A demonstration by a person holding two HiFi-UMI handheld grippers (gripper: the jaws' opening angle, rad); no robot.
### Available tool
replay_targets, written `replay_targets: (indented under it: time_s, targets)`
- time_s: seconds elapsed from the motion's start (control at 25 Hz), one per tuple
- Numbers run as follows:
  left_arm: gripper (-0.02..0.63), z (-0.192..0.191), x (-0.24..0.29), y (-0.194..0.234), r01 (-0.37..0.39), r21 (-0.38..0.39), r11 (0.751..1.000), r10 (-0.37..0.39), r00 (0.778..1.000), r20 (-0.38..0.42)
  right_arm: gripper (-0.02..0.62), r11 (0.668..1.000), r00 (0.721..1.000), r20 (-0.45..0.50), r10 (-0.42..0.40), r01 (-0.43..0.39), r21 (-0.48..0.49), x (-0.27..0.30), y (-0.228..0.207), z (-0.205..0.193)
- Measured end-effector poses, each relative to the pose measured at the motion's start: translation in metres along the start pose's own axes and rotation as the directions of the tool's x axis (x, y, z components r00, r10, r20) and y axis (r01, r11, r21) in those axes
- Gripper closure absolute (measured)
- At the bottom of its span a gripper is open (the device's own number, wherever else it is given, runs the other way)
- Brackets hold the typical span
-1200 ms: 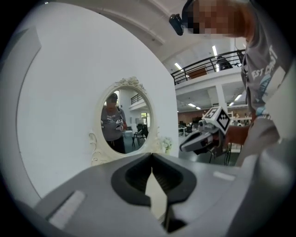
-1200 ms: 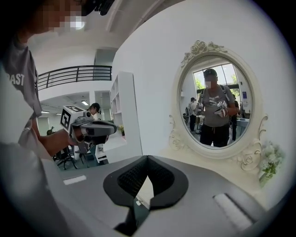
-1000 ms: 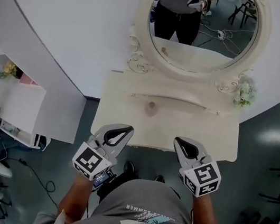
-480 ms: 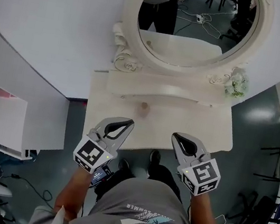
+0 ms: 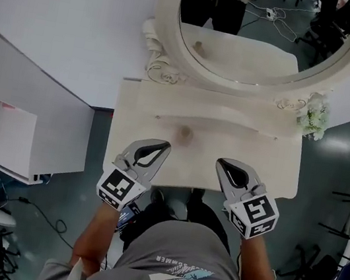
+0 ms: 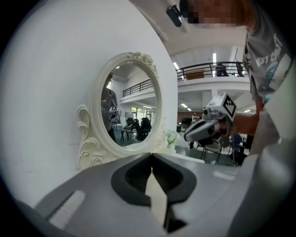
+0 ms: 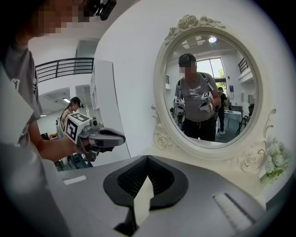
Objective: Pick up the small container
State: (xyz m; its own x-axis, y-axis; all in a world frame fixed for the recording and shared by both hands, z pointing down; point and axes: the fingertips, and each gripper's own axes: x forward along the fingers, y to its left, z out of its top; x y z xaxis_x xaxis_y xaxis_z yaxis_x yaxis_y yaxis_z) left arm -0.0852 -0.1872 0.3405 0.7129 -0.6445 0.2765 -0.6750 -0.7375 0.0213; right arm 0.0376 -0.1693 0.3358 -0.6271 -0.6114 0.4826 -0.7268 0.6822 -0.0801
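The small container [image 5: 185, 133], a little round brownish pot, stands on the cream vanity table [image 5: 272, 160] just in front of the raised back shelf. My left gripper [image 5: 164, 145] is shut and empty, its tip over the table's front part, near and left of the pot. My right gripper [image 5: 220, 163] is shut and empty too, to the pot's right. In the left gripper view the left gripper's [image 6: 151, 155] jaws meet at the tips and hide the pot. The right gripper [image 7: 147, 157] shows the same in its own view.
An oval mirror [image 5: 260, 37] in an ornate frame stands at the table's back and reflects the person. A small bunch of white flowers [image 5: 313, 117] sits at the back right. A white cabinet [image 5: 28, 137] stands left of the table, with cluttered floor beyond it.
Both grippers have come forward over the table's front edge, nearer the pot. The head view has shifted, so the table and mirror sit differently in the picture. Both stay shut.
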Motion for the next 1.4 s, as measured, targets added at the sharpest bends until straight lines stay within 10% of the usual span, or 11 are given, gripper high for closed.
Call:
replay_targets:
  time_s: [1.4]
  targets:
    - [0.43, -0.182, 0.153, 0.047, -0.068, 0.031, 0.997, 0.073, 0.969, -0.237, 0.594, 0.991, 0.981, -0.164, 0.099, -0.082, 0.109, 0.093, -0.101, -0.105]
